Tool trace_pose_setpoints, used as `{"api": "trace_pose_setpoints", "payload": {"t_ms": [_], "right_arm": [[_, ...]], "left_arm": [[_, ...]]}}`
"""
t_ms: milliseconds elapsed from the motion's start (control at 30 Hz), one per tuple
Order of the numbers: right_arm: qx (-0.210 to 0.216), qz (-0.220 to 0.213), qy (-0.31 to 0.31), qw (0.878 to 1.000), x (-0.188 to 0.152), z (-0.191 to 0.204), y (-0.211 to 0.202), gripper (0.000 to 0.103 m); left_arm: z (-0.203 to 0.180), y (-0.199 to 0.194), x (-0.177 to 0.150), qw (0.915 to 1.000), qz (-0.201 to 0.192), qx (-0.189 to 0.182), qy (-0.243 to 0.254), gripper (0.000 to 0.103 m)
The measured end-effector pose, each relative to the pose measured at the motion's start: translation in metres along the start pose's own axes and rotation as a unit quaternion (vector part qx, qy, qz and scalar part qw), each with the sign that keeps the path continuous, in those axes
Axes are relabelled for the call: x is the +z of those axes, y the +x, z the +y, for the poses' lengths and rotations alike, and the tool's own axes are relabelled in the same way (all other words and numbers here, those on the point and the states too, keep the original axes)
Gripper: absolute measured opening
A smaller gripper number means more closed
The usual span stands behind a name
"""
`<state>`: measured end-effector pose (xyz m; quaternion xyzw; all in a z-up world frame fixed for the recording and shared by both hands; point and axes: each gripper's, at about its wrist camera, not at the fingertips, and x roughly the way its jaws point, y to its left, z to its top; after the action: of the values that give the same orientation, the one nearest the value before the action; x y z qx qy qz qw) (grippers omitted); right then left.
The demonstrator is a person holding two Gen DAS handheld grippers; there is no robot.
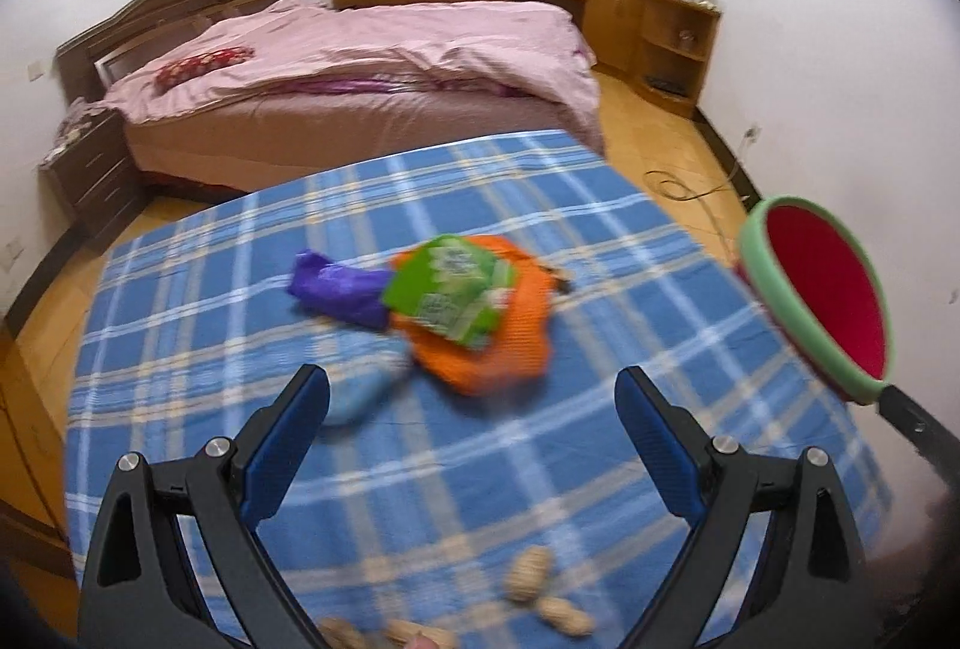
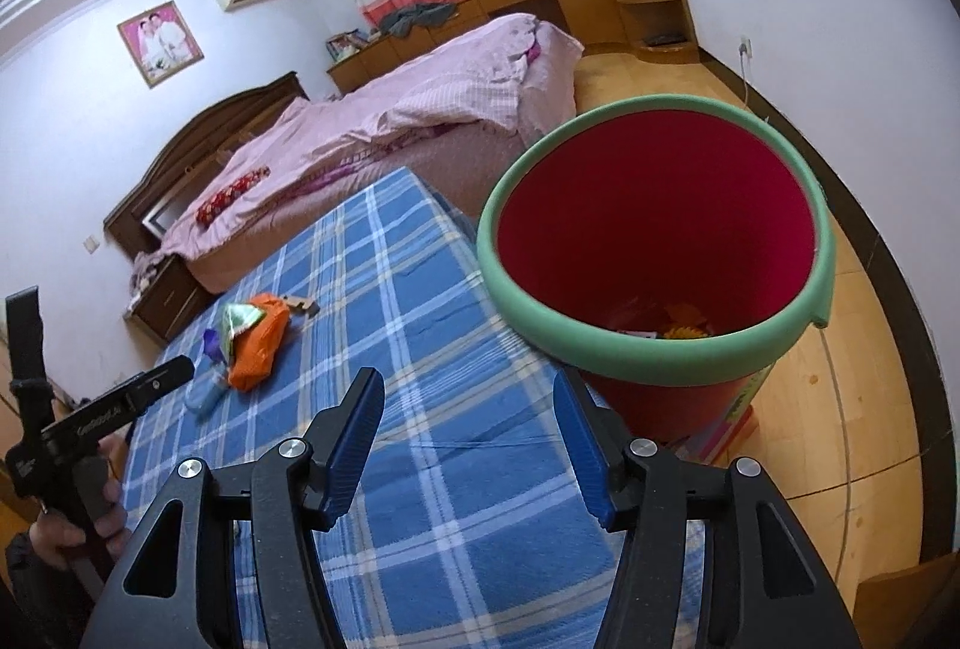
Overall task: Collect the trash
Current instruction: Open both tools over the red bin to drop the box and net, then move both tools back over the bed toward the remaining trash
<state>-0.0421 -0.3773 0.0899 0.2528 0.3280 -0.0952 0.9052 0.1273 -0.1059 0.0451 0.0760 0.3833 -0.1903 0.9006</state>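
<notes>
A pile of trash lies mid-table on the blue plaid cloth (image 1: 420, 469): a green wrapper (image 1: 447, 289) on an orange bag (image 1: 498, 349), a purple wrapper (image 1: 339, 289) and a pale blue item (image 1: 360, 391). Peanut shells (image 1: 528, 571) lie nearer to me. My left gripper (image 1: 471, 391) is open just short of the pile, with nothing between its fingers. My right gripper (image 2: 468, 385) is open and empty over the table's right edge. Its right finger sits close against the green rim of the red bin (image 2: 600, 355). The bin holds some scraps at its bottom.
The bin (image 1: 840, 301) stands off the table's right side on a yellow wood floor (image 2: 840, 409). A bed with pink covers (image 1: 390, 48) lies beyond the table. A hand (image 2: 78, 517) holds the left gripper (image 2: 150, 385) at the left. A small brown object (image 1: 561, 280) lies behind the orange bag.
</notes>
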Motion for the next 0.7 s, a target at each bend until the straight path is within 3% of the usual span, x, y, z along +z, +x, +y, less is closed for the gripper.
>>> {"api": "trace_pose_setpoints", "payload": {"t_ms": [433, 567, 700], "right_arm": [[-0.015, 0.023, -0.003, 1.000, -0.002, 0.010, 0.021, 0.060], [-0.016, 0.027, -0.004, 0.999, -0.003, 0.012, 0.025, 0.060], [-0.017, 0.031, -0.005, 0.999, -0.002, 0.014, 0.029, 0.060]], "left_arm": [[0.049, 0.047, -0.001, 0.9981, 0.042, 0.045, -0.006, 0.094], [0.054, 0.059, -0.005, 0.9970, 0.058, 0.049, -0.017, 0.085], [0.056, 0.069, -0.011, 0.9950, 0.083, 0.052, -0.021, 0.068]]}}
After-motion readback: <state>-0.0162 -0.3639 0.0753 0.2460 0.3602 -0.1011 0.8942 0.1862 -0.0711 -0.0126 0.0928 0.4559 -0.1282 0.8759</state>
